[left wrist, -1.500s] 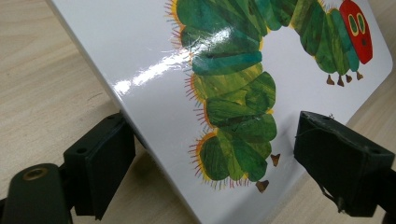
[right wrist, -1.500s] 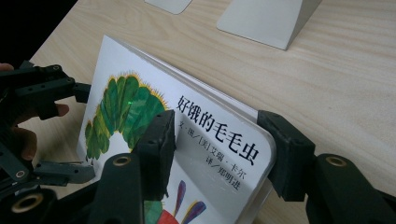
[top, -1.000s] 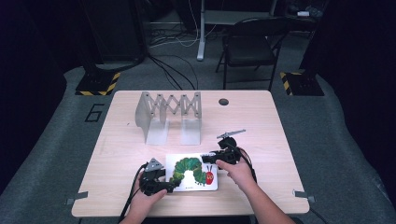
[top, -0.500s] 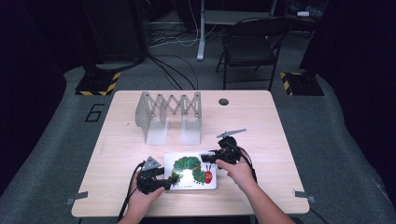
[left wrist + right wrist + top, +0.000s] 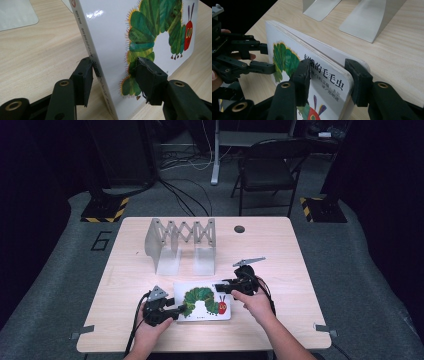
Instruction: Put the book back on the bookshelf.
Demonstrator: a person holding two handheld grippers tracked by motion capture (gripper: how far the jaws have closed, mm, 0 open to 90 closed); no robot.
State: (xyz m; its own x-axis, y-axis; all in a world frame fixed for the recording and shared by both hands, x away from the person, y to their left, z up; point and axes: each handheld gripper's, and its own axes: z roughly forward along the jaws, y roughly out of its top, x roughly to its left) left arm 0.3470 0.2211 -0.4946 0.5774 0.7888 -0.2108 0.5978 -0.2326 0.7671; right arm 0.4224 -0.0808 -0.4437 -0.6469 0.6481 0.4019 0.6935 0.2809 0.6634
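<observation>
- Two tools engaged on one item: left hand-held gripper (image 5: 176, 310) and right hand-held gripper (image 5: 219, 287), both at the board book (image 5: 200, 296).
- Item: board book, caterpillar cover; sits near the front middle of the bench (image 5: 280, 250), well apart from the grey expanding bookend rack (image 5: 180, 242).
- Right hand-held gripper (image 5: 327, 68): clenched on the book's far short edge, one pad on the cover, one on the back.
- Left hand-held gripper (image 5: 115, 68): straddles the spine end; jaws have just been closing with the book between them; pads appear to touch both faces, though firmness cannot be told.
- Risk 1: slips at the glossy cover if lifted on a shallow edge bite; likely drops or swings from one end.
- Risk 2: opens at the loose page edge under an uneven pull, since the right pads pinch near a corner.
- Risk 3: twists or bends the boards if raised at unequal rates.
- Against the earlier frame: keeps much the same spot on the bench; shows narrower left jaws; shows both hands barely shifted.
</observation>
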